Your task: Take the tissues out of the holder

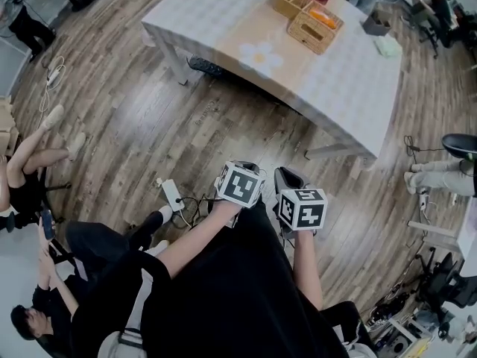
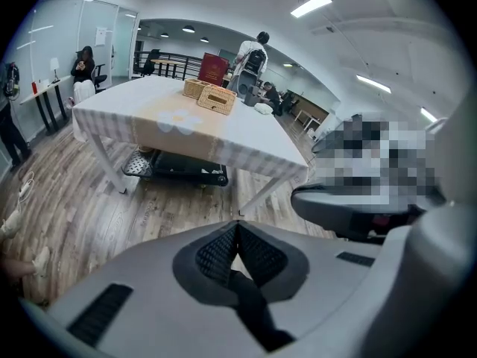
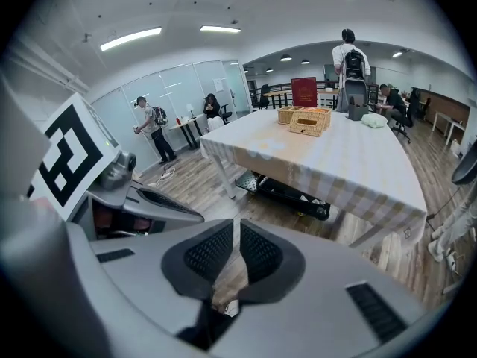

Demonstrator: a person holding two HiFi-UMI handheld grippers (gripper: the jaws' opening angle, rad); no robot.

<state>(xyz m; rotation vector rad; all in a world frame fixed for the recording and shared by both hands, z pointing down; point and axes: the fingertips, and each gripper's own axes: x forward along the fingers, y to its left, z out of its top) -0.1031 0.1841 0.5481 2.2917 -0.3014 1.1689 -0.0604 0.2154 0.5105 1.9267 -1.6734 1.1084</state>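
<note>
Only the head view shows both tools from above, side by side over the wooden floor [image 1: 134, 118] and well apart from the table [image 1: 350, 95], together with a white power strip [image 1: 173, 195] on the floor near them. The left gripper [image 2: 237, 226] has its jaws clenched together with nothing between them. The right gripper [image 3: 235, 228] is closed as well, with only a thin slit between its pads, and it is empty.

Only the gripper views show the black shelf [image 2: 175, 168] under the table. The right gripper view also catches the black and white marker cube [image 3: 71, 155] of the left tool.

The wicker tissue holder [image 1: 314, 27] stands at the far end of the table, just beside a wicker tray [image 1: 289, 2] with compartments. From above something orange [image 1: 323, 15] shows in its top; the tissues themselves I cannot make out. A pale soft packet [image 1: 387, 45] lies apart from them near the table edge.

Behind the wicker pieces stands a red box [image 3: 303, 92]; its print is too small to read.
</note>
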